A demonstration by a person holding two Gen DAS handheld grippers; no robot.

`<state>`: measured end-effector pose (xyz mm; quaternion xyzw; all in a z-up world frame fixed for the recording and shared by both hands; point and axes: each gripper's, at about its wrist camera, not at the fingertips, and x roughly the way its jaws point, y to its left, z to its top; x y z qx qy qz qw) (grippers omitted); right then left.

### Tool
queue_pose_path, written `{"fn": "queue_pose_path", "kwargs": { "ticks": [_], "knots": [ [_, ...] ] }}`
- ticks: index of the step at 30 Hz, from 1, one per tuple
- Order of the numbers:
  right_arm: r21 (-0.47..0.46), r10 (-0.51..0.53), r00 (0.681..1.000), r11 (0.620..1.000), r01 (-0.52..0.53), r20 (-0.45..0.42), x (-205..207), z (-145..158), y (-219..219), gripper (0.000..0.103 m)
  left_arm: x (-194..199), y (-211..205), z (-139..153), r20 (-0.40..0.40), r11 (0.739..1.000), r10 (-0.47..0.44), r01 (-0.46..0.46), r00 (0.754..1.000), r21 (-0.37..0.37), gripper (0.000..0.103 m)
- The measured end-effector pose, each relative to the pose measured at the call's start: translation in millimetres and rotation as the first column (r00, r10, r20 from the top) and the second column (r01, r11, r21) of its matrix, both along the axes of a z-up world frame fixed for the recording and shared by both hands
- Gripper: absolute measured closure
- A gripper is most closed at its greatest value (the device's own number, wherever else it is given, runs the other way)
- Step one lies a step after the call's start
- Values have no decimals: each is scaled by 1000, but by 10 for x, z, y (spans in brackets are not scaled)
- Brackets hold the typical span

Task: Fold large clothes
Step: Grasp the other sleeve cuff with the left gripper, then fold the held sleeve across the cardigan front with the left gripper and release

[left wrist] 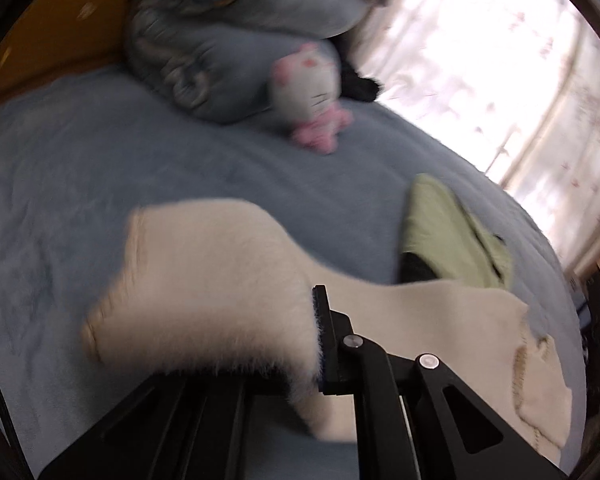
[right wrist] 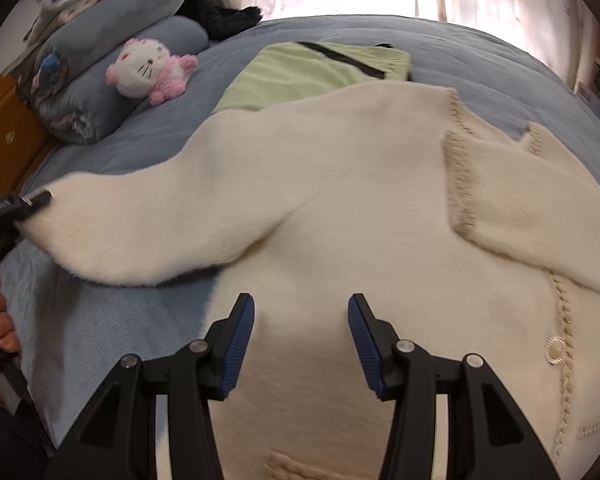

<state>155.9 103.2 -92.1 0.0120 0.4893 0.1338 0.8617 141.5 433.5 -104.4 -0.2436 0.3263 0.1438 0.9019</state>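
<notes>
The cream fuzzy cardigan (right wrist: 340,208) lies spread on the blue bed (right wrist: 112,312), its body near and 1 sleeve (right wrist: 148,224) stretched left. The left gripper (left wrist: 316,340) is clamped on that sleeve's cuff end; the right gripper (right wrist: 300,332) hovers over the body, jaws wide apart, holding nothing. It looks soft, limp and fairly light (the plush pile may slip), so pinch hems or cuffs firmly.

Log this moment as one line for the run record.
stage: sleeve fold | left gripper: shut on cardigan sleeve | right gripper: open over cream cardigan | nearby: green garment on bed
</notes>
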Motion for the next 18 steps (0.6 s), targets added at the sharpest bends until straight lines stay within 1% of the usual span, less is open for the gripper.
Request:
{"fn": "queue_pose_path", "kwargs": {
  "ticks": [2, 4, 6, 8, 9, 12, 13, 15, 16, 17, 18],
  "knots": [
    [14, -18, 1000, 1000, 18, 8, -27, 45, -117, 54, 60, -306, 209, 29, 997, -68, 68, 997, 29, 97],
    [26, -37, 999, 999, 37, 18, -57, 100, -252, 54, 139, -602, 366, 44, 989, -139, 137, 989, 50, 97],
    [34, -61, 998, 998, 60, 31, -95, 153, -415, 54, 220, -992, 476, 48, 973, -224, 220, 973, 67, 97],
    [40, -85, 996, 996, 83, 40, -129, 186, -571, 54, 306, -1429, 520, 40, 947, -315, 312, 948, 73, 97],
    [43, -98, 994, 994, 96, 43, -144, 200, -659, 54, 367, -1595, 527, 31, 936, -347, 344, 937, 74, 97],
    [46, -152, 987, 988, 150, 46, -189, 207, -1006, 54, 533, -2225, 376, -33, 890, -450, 451, 893, 70, 97],
    [46, -165, 985, 986, 163, 44, -192, 204, -1088, 54, 578, -2367, 314, -47, 880, -469, 471, 882, 67, 97],
    [46, -203, 979, 979, 201, 37, -222, 169, -1334, 54, 654, -2733, 121, -96, 848, -521, 527, 848, 59, 97],
    [45, -214, 976, 976, 213, 34, -231, 153, -1418, 54, 687, -2892, 28, -117, 833, -540, 549, 833, 63, 97],
    [43, -235, 972, 971, 233, 27, -244, 126, -1550, 54, 724, -3078, -103, -148, 814, -564, 578, 812, 68, 97],
    [43, -245, 969, 969, 244, 22, -252, 108, -1626, 54, 763, -3205, -198, -173, 801, -577, 595, 798, 71, 97]
  ]
}}
